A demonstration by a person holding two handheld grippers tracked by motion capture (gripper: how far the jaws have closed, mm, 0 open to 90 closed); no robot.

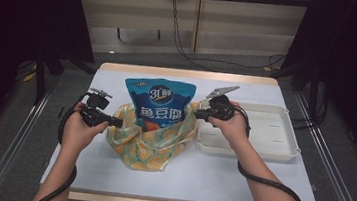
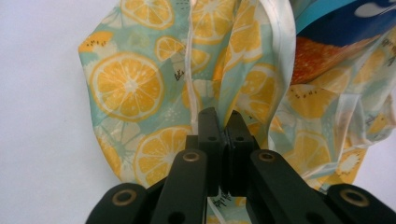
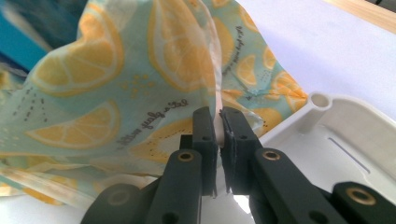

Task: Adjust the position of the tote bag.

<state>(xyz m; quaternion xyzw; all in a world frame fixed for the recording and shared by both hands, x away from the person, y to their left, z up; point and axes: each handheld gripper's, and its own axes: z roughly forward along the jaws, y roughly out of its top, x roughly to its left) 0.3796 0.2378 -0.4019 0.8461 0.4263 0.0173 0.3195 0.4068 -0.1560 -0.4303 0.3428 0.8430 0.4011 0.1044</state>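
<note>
Pale blue sheeting covers the table (image 1: 183, 176) amid dark curtains from above, where the lemon-print bag (image 1: 149, 145) sits left of a white tray (image 1: 281, 154); the left gripper (image 2: 223, 122) pinches its edge, and the right gripper (image 3: 218, 122) clamps its rim.
</note>
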